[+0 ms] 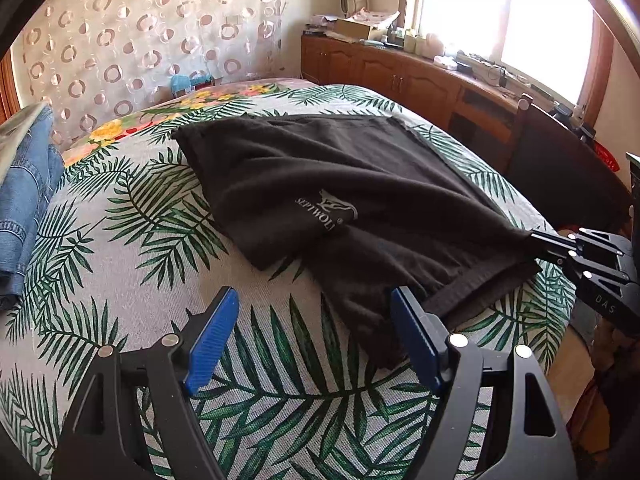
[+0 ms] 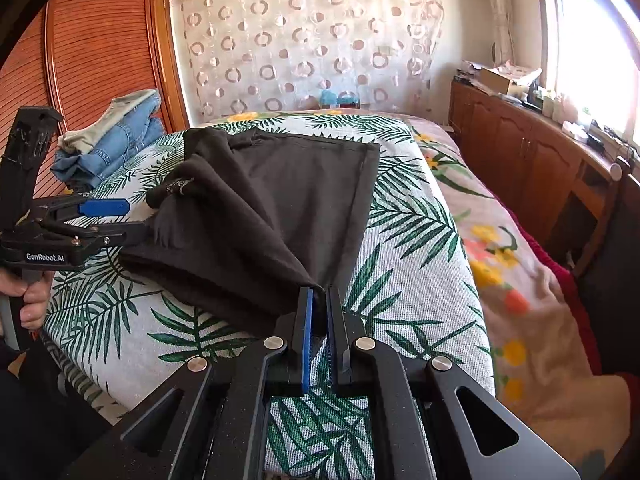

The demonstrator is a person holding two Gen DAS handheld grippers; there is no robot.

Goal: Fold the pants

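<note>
Two grippers over bed | black pants (image 1: 320,184) lie partly folded on leaf-print bedspread (image 1: 132,240), logo up | left gripper (image 1: 312,340) fingers spread apart, holding nothing, right finger touching waistband edge | right gripper (image 2: 318,312) pinched together on pants corner | jeans stack (image 2: 116,140) near wardrobe (image 2: 88,40)

Lighting: strong daylight from the window (image 1: 504,24) to the right of my tool, blown out white. Room evenly bright, shadows soft. Fisheye bends edges; corners dark. Focus sharp.
</note>
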